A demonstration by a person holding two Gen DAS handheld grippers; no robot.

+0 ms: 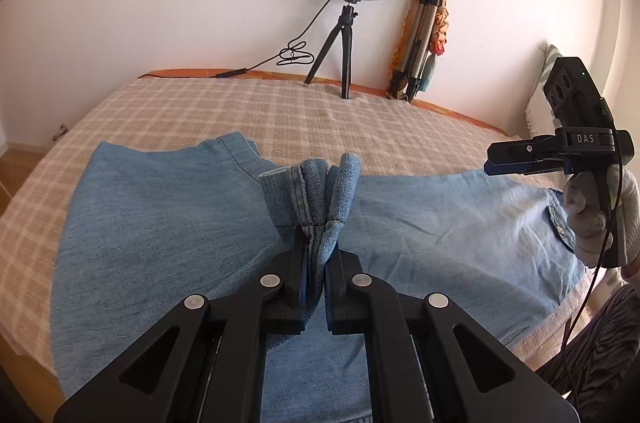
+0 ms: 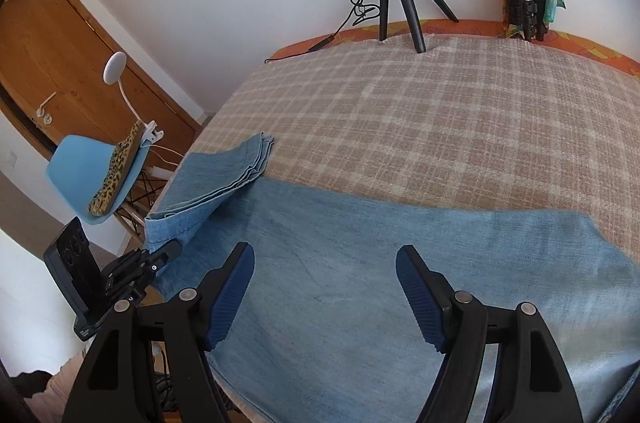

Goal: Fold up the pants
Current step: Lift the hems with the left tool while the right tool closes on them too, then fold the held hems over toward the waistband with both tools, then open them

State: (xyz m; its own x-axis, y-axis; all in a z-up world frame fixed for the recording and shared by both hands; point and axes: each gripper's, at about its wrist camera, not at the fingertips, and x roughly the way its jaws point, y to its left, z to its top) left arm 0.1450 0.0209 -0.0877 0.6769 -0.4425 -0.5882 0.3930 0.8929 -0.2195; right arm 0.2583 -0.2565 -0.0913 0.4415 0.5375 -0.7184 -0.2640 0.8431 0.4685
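Light blue denim pants (image 1: 168, 219) lie spread across the checked bedspread (image 1: 224, 111). My left gripper (image 1: 318, 243) is shut on a bunched pants hem (image 1: 316, 191), holding it up over the spread denim. In the right wrist view the left gripper (image 2: 160, 255) grips the folded-over leg end (image 2: 224, 175) at the left. My right gripper (image 2: 325, 265) is open and empty, hovering over the flat denim (image 2: 360, 255). It also shows at the right edge of the left wrist view (image 1: 490, 159), above the waist end with a button (image 1: 560, 231).
A ring light on a small tripod (image 1: 348, 35) stands at the bed's far edge with its cable (image 1: 296, 55). A folded tripod (image 1: 416, 59) leans on the wall. A blue chair (image 2: 92, 171) and a wooden door (image 2: 68, 63) are left of the bed.
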